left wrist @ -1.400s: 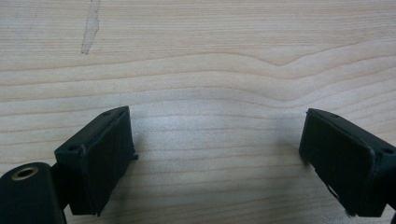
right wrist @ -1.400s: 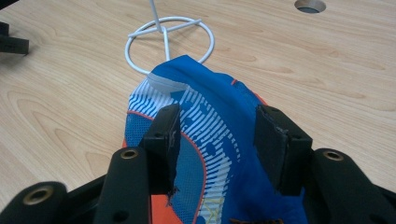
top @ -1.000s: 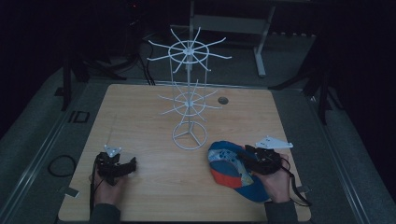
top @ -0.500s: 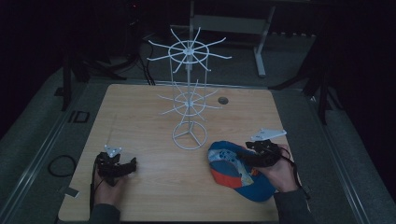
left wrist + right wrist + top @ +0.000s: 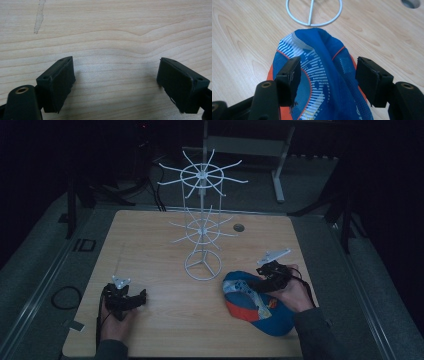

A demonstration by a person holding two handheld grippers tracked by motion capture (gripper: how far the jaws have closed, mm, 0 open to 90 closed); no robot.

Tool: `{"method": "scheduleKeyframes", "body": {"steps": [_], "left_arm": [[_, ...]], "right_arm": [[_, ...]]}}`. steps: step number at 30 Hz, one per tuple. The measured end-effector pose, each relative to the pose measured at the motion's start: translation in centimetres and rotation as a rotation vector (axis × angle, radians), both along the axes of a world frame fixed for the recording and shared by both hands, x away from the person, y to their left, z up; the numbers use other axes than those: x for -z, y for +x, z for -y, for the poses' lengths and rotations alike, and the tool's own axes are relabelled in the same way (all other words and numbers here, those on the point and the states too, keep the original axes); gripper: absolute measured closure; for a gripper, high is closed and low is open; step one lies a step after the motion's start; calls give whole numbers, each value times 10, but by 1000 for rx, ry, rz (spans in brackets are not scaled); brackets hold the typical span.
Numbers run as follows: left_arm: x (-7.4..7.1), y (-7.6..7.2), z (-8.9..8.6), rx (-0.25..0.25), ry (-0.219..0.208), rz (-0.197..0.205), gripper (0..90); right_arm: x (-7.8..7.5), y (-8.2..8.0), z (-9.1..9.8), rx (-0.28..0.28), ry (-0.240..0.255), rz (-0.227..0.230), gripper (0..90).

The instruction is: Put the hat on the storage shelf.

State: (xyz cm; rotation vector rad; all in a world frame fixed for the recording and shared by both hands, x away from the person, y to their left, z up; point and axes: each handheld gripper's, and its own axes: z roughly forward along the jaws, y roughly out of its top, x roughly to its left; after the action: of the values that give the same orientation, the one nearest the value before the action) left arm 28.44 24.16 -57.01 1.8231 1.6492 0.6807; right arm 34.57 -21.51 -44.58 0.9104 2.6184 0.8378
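Observation:
A blue, white and orange cap [image 5: 252,306] lies on the wooden table [image 5: 160,245] at the front right, its crown toward the wire rack. My right gripper [image 5: 256,283] hovers over the cap's near side. Its jaws have just been opening, and in the right gripper view they stand wide apart [image 5: 328,72] with the cap's blue mesh ridge [image 5: 322,60] between them, unpressed. At the front left my left gripper [image 5: 140,299] rests low over bare wood, open and holding nothing [image 5: 116,73].
A white wire rack [image 5: 202,227] with two tiers of spokes stands at the table's middle on a ring base [image 5: 202,265], just beyond the cap. A round hole [image 5: 238,227] is in the tabletop behind it. Dark floor surrounds the table.
The right gripper has shifted away from the person, toward the far edge of the cap, and its jaws have spread. The left gripper has stayed put.

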Motion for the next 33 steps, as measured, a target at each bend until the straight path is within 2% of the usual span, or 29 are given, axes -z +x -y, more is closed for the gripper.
{"method": "scheduleKeyframes", "body": {"steps": [17,28,33], "left_arm": [[0,0,0,2,2,-3,151],[0,0,0,3,3,-3,151],[0,0,0,3,2,-3,151]], "right_arm": [[12,25,-19,-100,-116,-100,344],[25,35,-32,-133,-170,-155,320],[32,39,-41,-151,-220,-187,331]]}}
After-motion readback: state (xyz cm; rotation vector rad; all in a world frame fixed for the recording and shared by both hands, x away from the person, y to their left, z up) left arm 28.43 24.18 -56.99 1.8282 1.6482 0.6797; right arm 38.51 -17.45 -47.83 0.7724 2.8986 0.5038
